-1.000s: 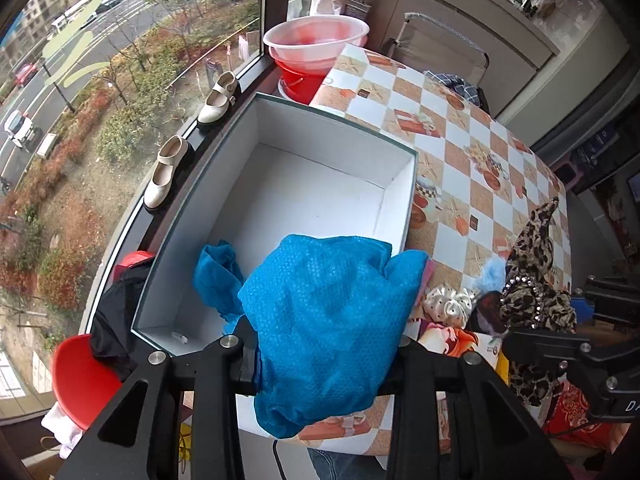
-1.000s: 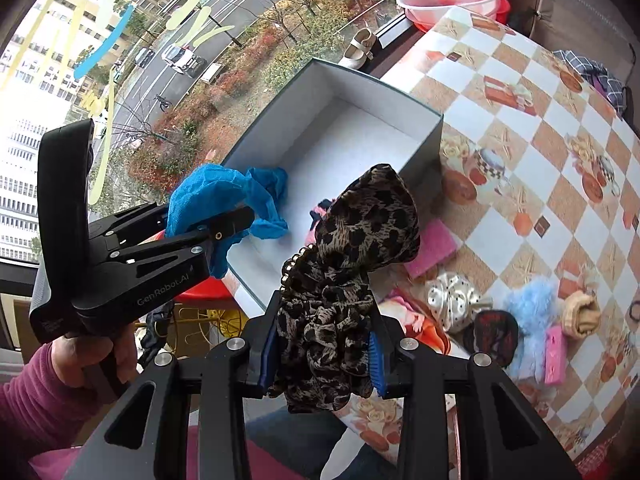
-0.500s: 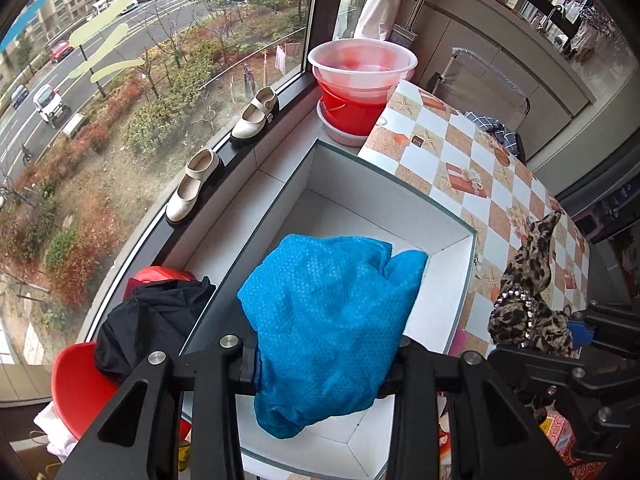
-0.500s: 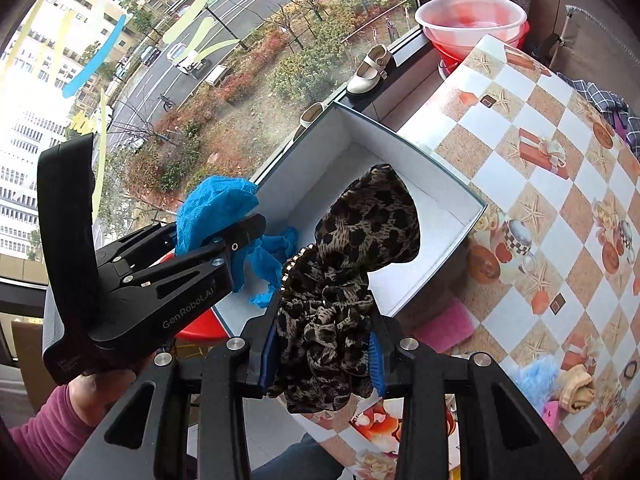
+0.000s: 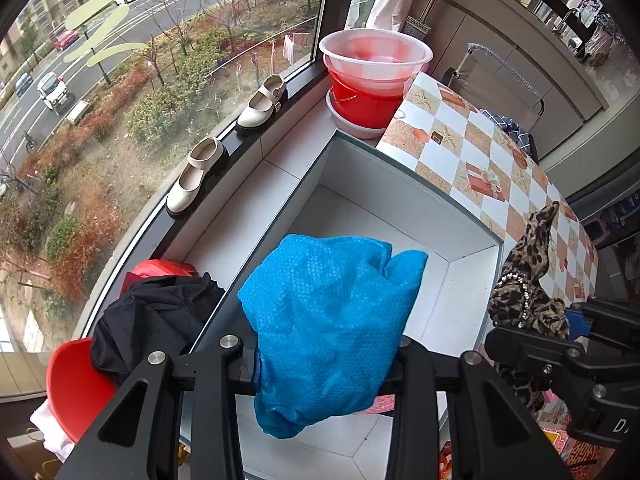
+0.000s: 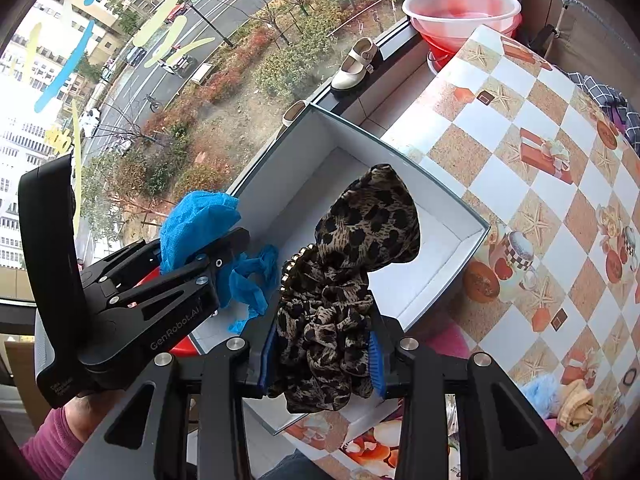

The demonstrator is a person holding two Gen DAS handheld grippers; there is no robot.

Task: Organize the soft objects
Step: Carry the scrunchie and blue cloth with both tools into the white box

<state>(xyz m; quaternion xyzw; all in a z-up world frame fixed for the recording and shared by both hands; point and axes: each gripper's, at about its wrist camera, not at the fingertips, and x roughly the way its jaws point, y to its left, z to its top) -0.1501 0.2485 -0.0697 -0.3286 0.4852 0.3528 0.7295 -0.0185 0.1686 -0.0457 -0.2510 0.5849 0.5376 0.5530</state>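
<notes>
Grippers both held fabric over the white rectangular box (image 5: pixel 472 236): your left gripper (image 5: pixel 320 364) clamped the crinkled, dimpled blue cloth (image 5: pixel 328 320); your right gripper (image 6: pixel 324 360) pinched the ruffled leopard-print scrunchie (image 6: pixel 344 280), seemingly bead-trimmed.

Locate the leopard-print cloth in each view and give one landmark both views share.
Left wrist view: the leopard-print cloth stands at the right edge, clamped in the right tongs, beside the white box.
Right wrist view: it fills the lower centre, pinched above the open box.
Shared landmark: the red basin at the window.
</notes>
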